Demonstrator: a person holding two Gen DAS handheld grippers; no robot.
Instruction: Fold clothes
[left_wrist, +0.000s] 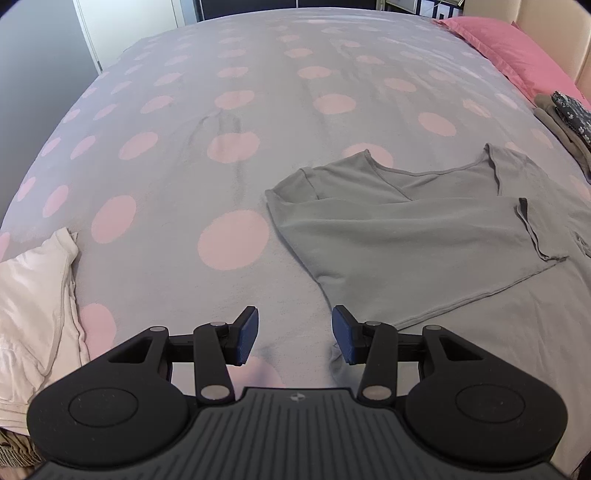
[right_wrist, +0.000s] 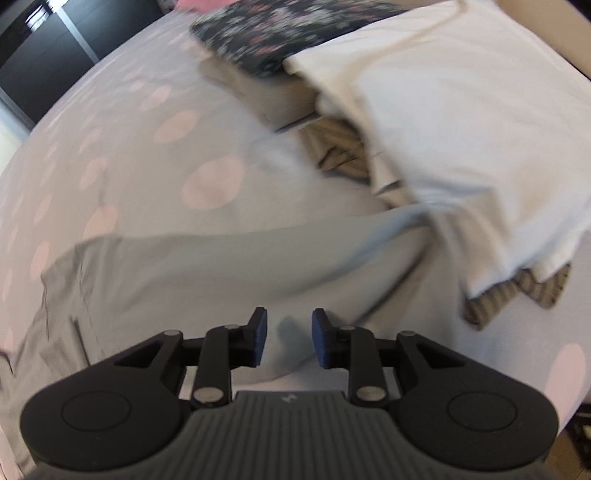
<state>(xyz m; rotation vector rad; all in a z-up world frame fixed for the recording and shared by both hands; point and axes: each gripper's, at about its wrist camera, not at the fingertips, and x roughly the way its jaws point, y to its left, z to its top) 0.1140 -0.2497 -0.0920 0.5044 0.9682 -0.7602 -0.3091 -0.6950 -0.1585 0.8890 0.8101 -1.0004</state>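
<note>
A grey T-shirt (left_wrist: 424, 236) lies on the dotted bedspread (left_wrist: 221, 129), partly folded, one side laid over its middle, neckline toward the far side. My left gripper (left_wrist: 294, 334) hovers open just off the shirt's near left hem, nothing between its blue pads (left_wrist: 247, 334). In the blurred right wrist view the same grey shirt (right_wrist: 192, 273) stretches across the bed, and my right gripper (right_wrist: 287, 338) stands open above its edge, holding nothing.
A crumpled white garment (left_wrist: 33, 306) lies at the bed's near left edge. Folded clothes, floral on top (left_wrist: 570, 114), sit at the right beside a pink pillow (left_wrist: 517, 51). The right wrist view shows a white garment (right_wrist: 461, 129) over striped fabric (right_wrist: 340, 147) and floral cloth (right_wrist: 280, 29).
</note>
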